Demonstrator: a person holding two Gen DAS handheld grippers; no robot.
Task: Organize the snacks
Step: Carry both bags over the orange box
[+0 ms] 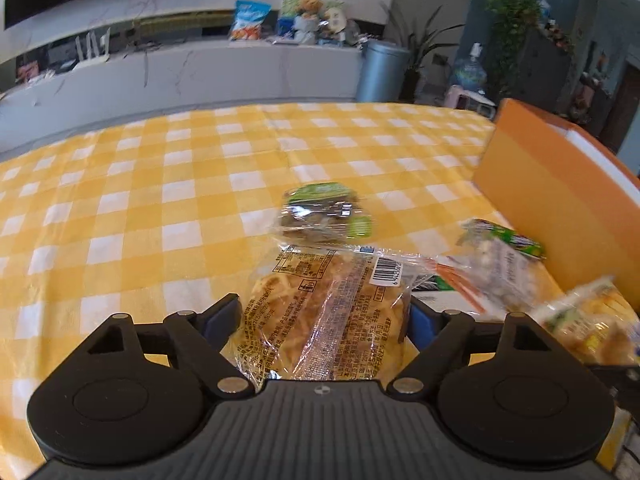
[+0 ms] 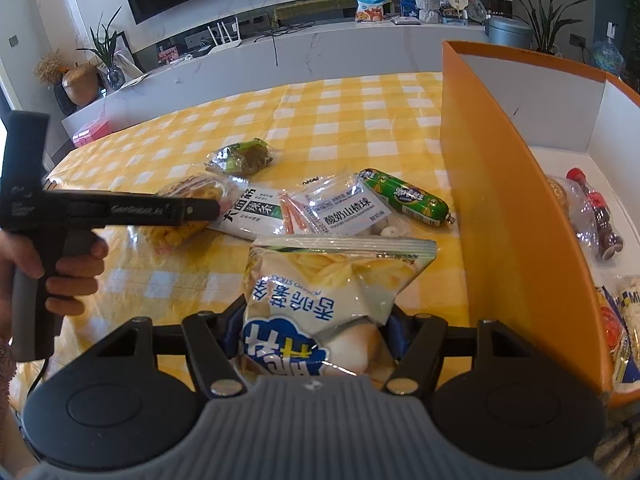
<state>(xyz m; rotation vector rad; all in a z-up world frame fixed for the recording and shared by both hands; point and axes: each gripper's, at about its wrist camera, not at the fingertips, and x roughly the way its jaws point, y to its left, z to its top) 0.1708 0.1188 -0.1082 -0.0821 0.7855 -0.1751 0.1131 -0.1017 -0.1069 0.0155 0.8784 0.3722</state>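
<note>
My right gripper [image 2: 316, 320] clamps a white-and-blue chip bag [image 2: 320, 300] beside the orange box [image 2: 500, 184], while other snack packets [image 2: 344, 208] lie scattered on the checkered cloth.

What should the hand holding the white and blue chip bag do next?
Probably carry it sideways over the tall orange wall of the orange cardboard box and lower it inside. The right gripper already clamps the white and blue chip bag, and other snacks already lie in the box.

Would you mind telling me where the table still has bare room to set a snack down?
The checked tablecloth is bare beyond the green-labelled packet, toward the far edge. It is crowded beside the orange box, around the green sausage.
</note>
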